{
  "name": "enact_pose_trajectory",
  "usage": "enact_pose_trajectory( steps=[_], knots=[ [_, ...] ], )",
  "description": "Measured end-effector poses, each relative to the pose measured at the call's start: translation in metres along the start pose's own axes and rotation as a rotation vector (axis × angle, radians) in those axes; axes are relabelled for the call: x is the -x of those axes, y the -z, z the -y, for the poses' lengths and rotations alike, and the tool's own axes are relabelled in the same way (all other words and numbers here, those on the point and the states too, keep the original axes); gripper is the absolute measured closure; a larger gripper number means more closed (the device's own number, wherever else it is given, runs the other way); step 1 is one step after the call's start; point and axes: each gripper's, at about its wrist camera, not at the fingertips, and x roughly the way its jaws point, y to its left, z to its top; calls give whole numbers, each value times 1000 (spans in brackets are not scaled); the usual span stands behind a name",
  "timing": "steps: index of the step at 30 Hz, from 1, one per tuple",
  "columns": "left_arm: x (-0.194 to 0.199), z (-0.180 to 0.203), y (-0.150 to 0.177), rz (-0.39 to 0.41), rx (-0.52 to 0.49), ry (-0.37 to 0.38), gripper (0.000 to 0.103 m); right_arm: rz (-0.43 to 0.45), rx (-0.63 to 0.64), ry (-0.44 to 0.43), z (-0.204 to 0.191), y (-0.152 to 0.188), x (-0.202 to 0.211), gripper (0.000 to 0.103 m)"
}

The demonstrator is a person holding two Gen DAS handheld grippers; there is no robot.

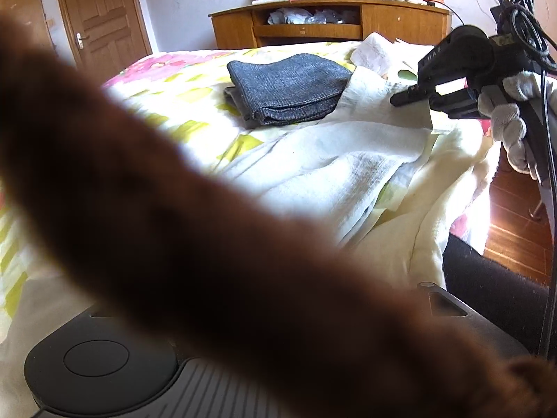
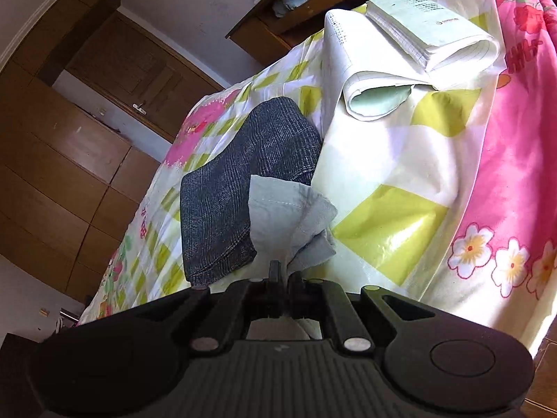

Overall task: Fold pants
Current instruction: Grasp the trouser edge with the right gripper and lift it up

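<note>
While my right gripper (image 2: 283, 273) is pinching a corner of pale grey-green cloth (image 2: 289, 216) beside the folded dark grey pants (image 2: 240, 188) on the bed (image 2: 390, 230), I am keeping tension even. Brown blur is hiding my left jaws, so I cannot tell their state.

Dark grey pants (image 1: 289, 88) lie folded into a compact stack on the bed (image 1: 181, 104); a pale grey cloth (image 2: 296, 216) overlaps one corner in the right wrist view.
</note>
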Motion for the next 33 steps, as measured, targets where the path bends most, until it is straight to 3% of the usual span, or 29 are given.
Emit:
enact_pose_trajectory(
  steps=[3,7,11,14,19,23,25,27,30,33],
  knots=[
    [5,-5,6,-27,6,5,40,49,-5,-49,-15,-8,7,82],
    [8,-3,4,-4,33,39,40,146,1,-117,-36,-19,26,82],
    [7,3,-1,11,9,37,41,118,16,-144,-52,-21,29,82],
    [16,-2,-3,38,36,84,39,132,33,-188,-67,-25,36,82],
    [3,-4,-6,9,59,103,38,127,38,-233,-92,-29,39,82],
    [15,-2,-16,78,58,160,36,167,85,-256,-113,-28,52,82],
    [9,3,-14,42,43,192,34,148,94,-224,-117,-29,48,82],
    [5,-3,-12,35,95,220,33,111,83,-221,-118,-26,43,82],
    [9,-16,-9,29,179,261,33,83,109,-250,-131,-16,42,82],
    [25,-24,2,50,179,249,33,38,197,-298,-163,1,38,82]
  ],
)
